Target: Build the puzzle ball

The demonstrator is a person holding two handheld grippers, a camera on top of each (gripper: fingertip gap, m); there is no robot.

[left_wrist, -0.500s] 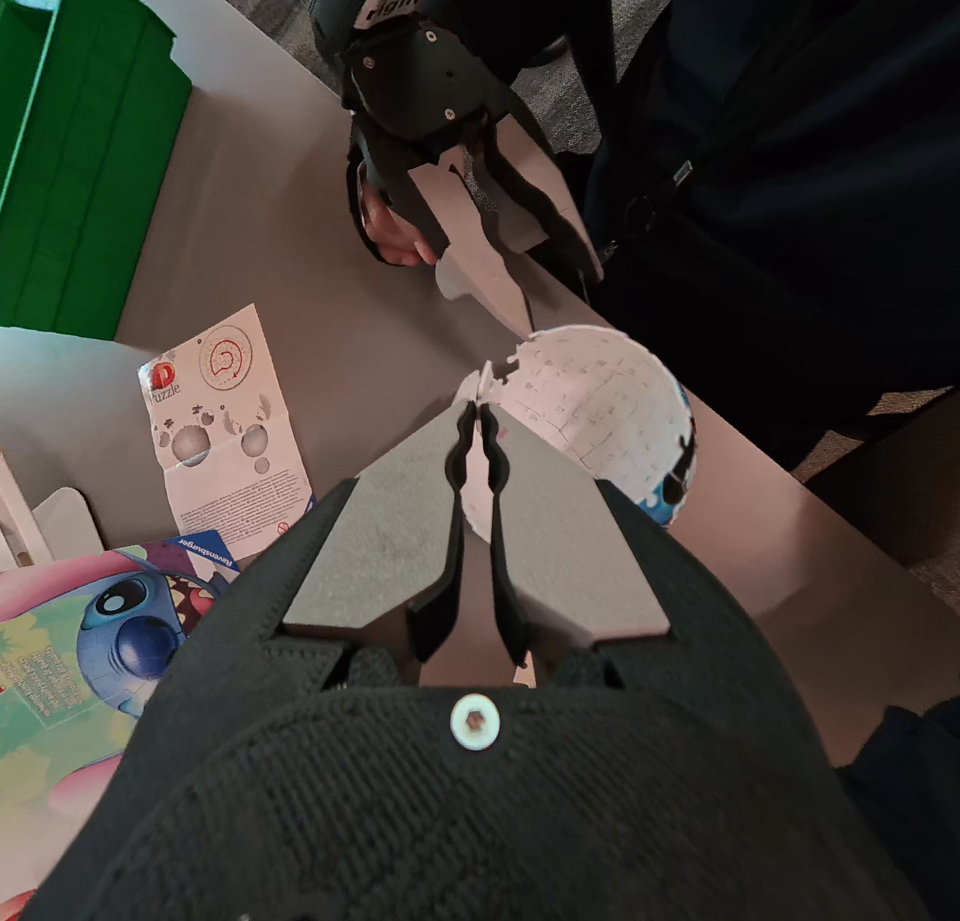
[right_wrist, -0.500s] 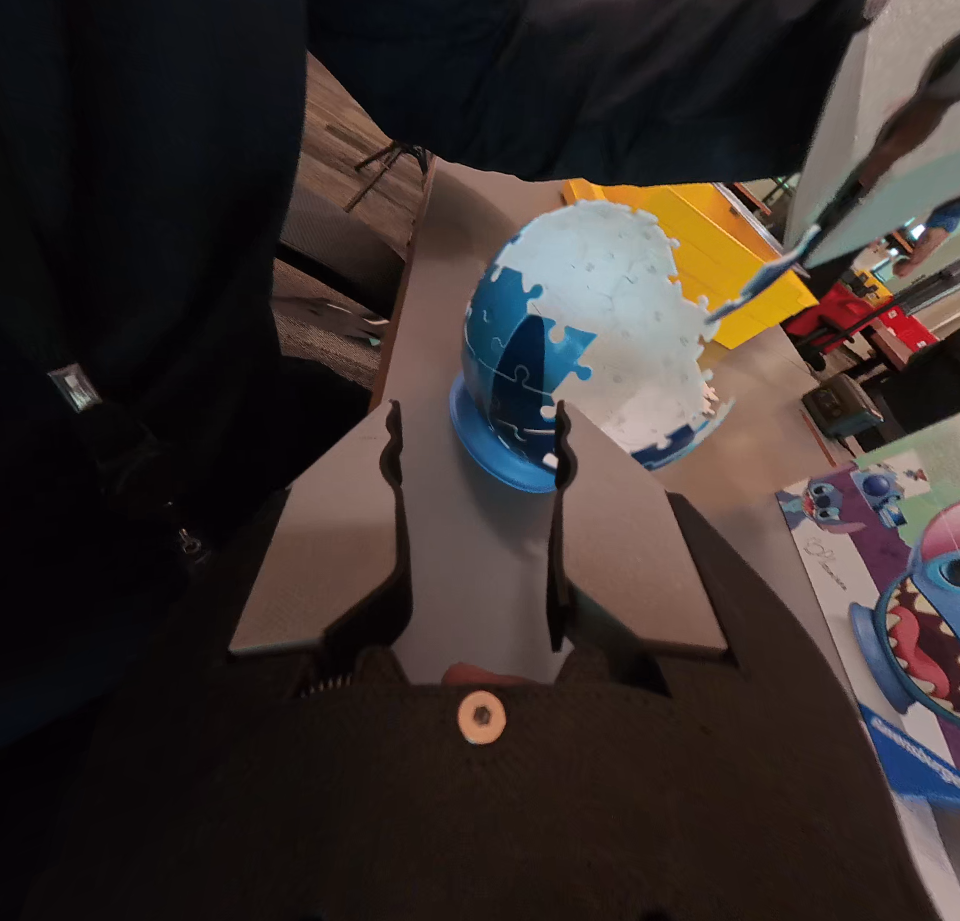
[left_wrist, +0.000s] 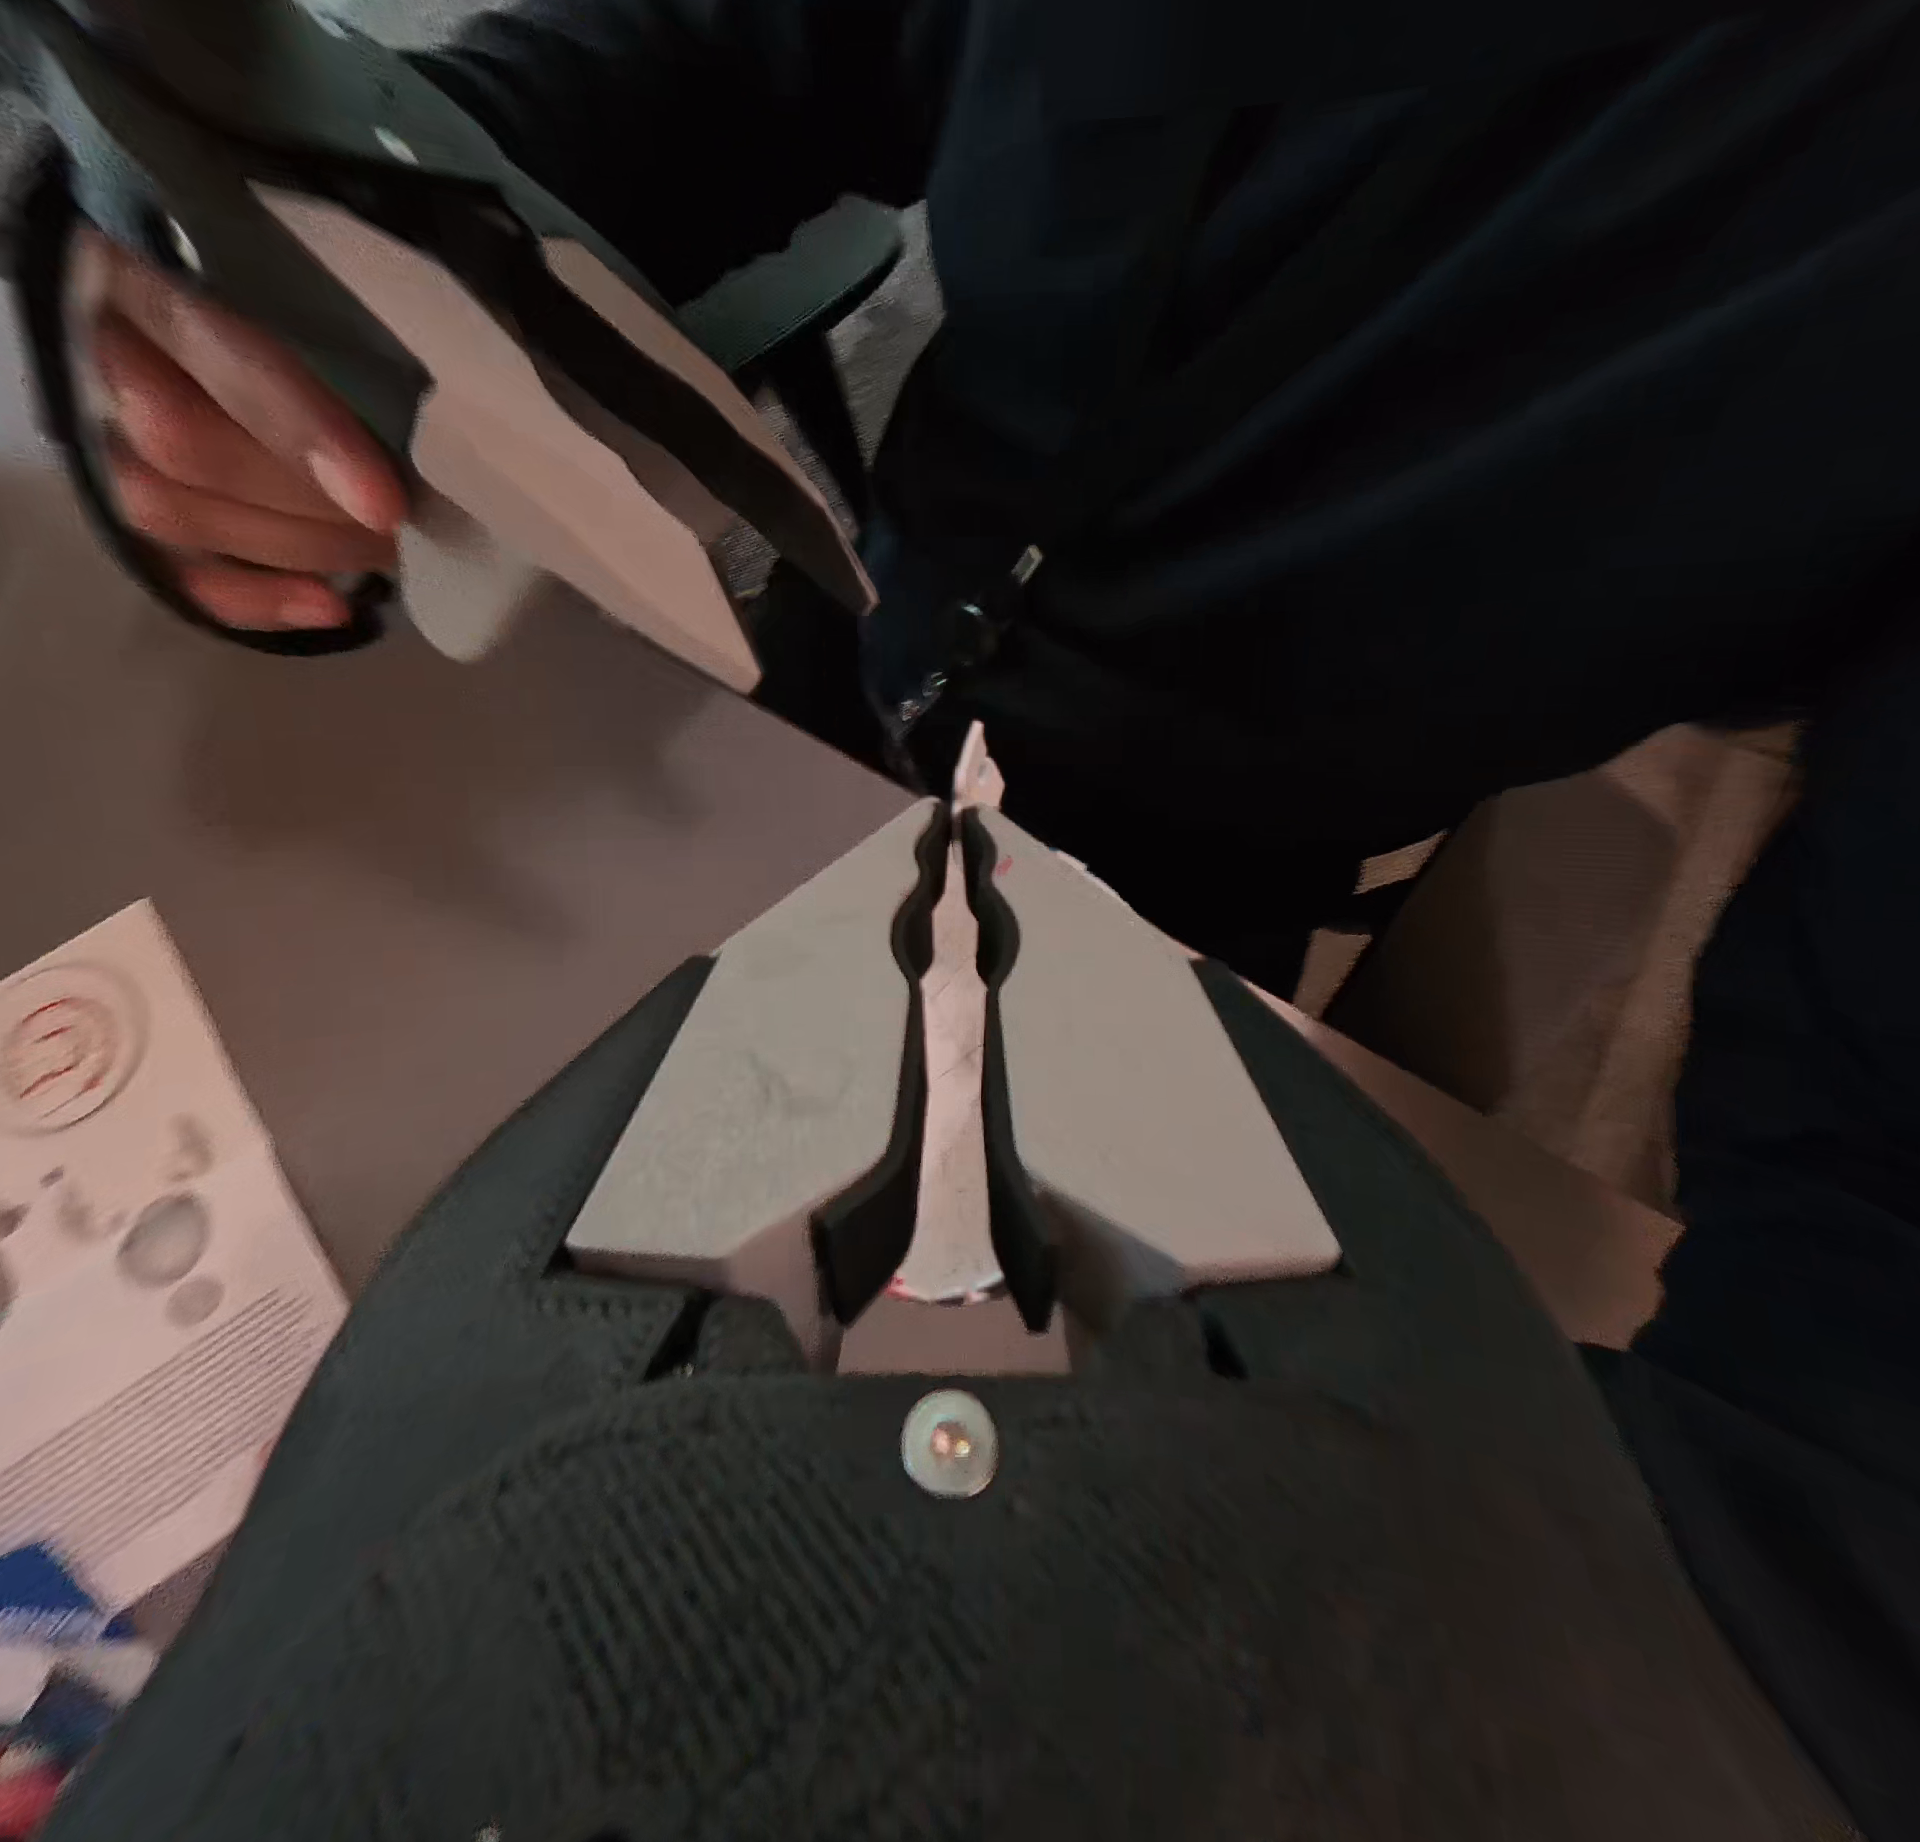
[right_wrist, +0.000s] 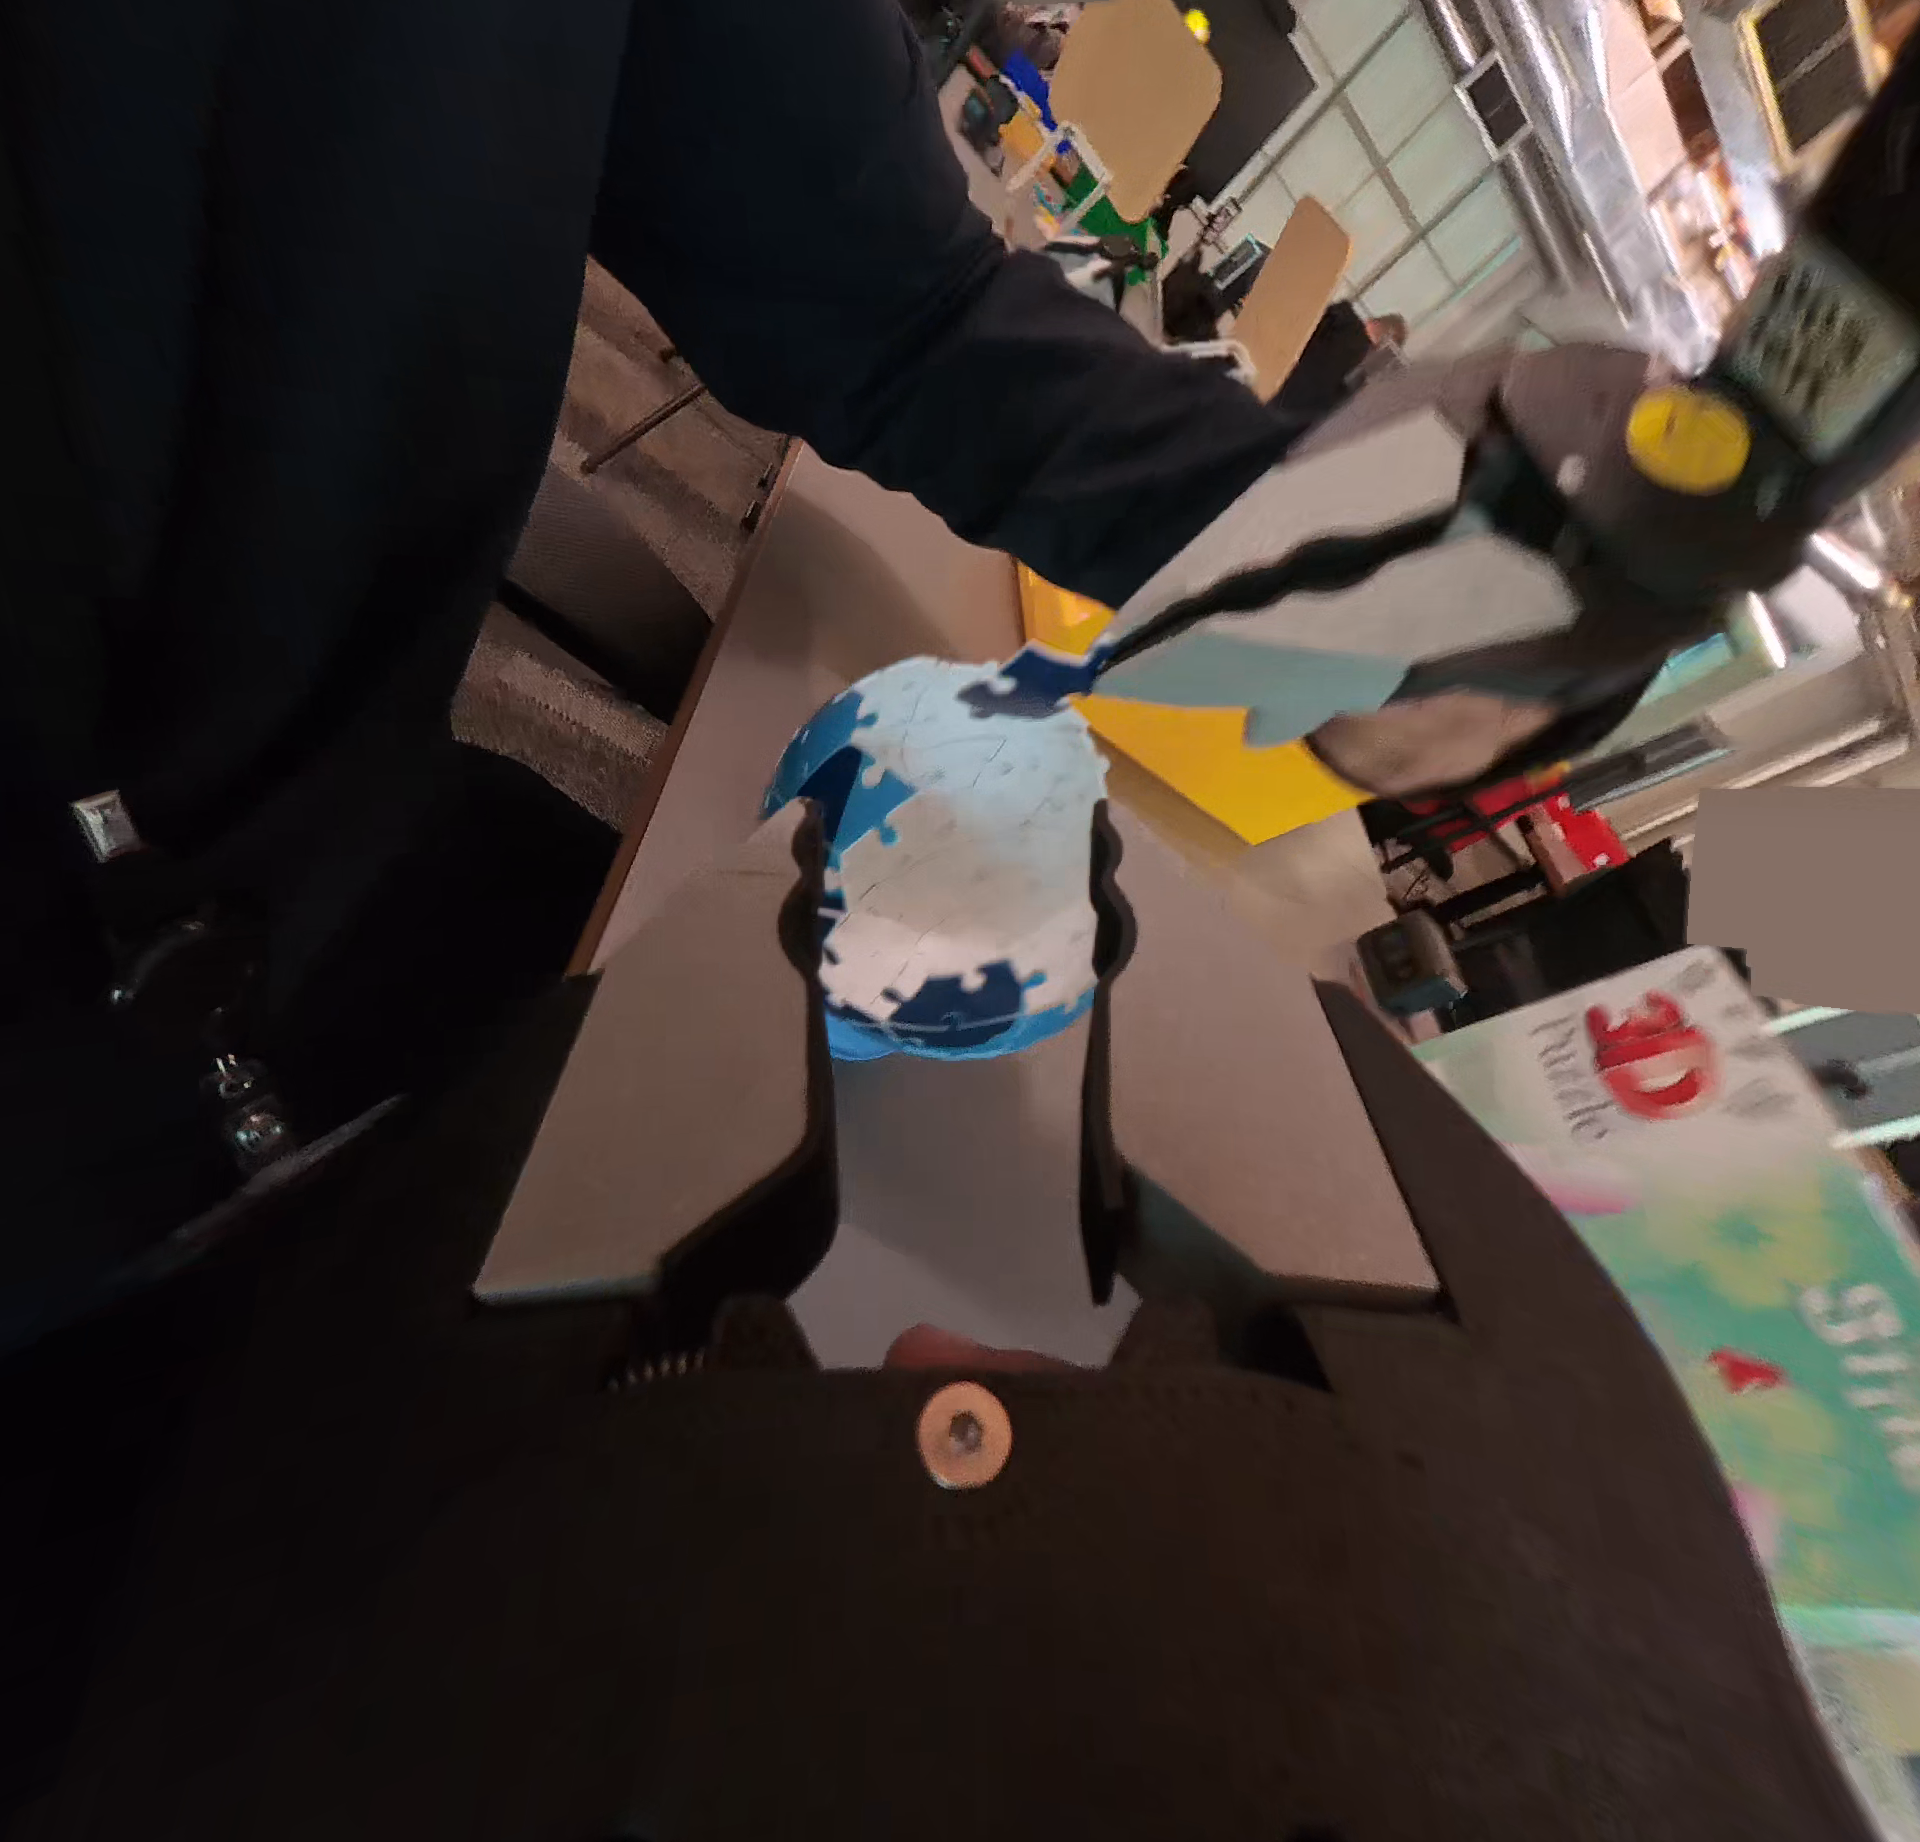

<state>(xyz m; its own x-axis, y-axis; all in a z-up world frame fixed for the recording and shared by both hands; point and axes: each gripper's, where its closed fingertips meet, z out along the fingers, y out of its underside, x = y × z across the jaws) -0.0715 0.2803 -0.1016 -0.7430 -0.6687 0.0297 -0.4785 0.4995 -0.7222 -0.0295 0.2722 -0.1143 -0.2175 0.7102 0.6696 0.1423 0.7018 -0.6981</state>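
Note:
The half-built puzzle ball (right_wrist: 966, 836) stands on its blue stand (right_wrist: 883, 1044) on the grey table (right_wrist: 935, 1169). It is white inside and blue outside. My right gripper (right_wrist: 956, 816) is open, with a finger on either side of the ball; I cannot tell if they touch it. It also shows blurred in the left wrist view (left_wrist: 805, 639). My left gripper (left_wrist: 954, 816) is shut on a dark blue puzzle piece (right_wrist: 1039, 675), whose pale tip (left_wrist: 975, 753) pokes past the fingertips. In the right wrist view the left gripper (right_wrist: 1101, 665) holds that piece against the ball's upper rim. The left wrist view does not show the ball.
The puzzle box (right_wrist: 1714, 1221) lies to the right of the ball. An instruction leaflet (left_wrist: 135, 1169) lies on the table to the left. A yellow bin (right_wrist: 1174, 753) sits behind the ball. The person's dark clothing (left_wrist: 1351, 442) is close along the table edge. About 6 cm separates my left fingertips from my right.
My left gripper has brought the piece down to the ball's rim. My right gripper has moved forward, so its open fingers now flank the ball.

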